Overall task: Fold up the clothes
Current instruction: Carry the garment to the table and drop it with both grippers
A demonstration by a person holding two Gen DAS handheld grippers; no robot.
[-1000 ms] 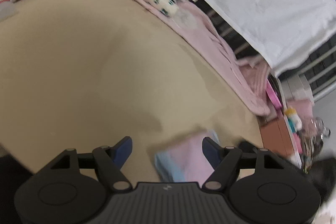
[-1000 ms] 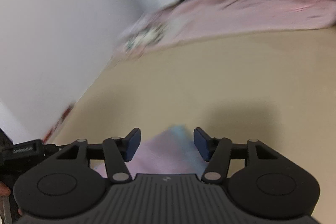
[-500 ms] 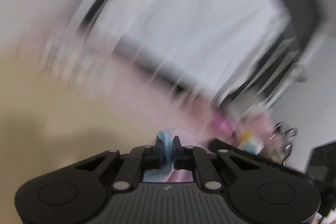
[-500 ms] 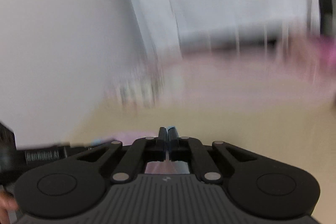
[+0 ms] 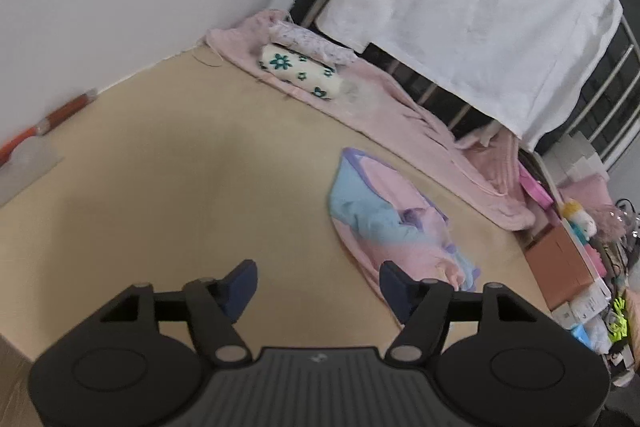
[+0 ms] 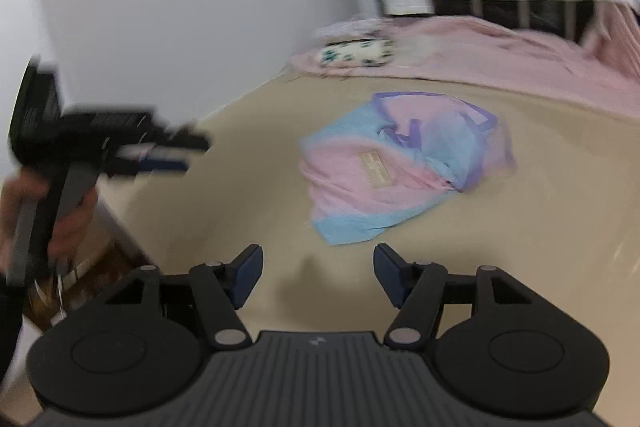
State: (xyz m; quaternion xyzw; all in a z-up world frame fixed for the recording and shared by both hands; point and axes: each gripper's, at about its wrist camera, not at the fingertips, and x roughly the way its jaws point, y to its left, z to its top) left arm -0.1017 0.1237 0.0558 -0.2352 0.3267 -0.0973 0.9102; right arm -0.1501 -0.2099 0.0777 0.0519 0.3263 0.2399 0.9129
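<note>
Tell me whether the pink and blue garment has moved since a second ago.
Yes. The pink and blue garment lay right between the left gripper's fingers; now it lies crumpled farther out on the tan mat, nearer the pink blanket.

Left gripper (image 5: pixel 318 285): matte black body showing at bottom of frame, ribbed centre plate carrying a small pale logo, two round discs flanking it, silver pivot screws, dark blue fingertip pads (image 5: pixel 240 285). Right gripper (image 6: pixel 318 273): showing identical build. At left of the right wrist view, a hand (image 6: pixel 48 211) is gripping a grey handle, blurred.
</note>
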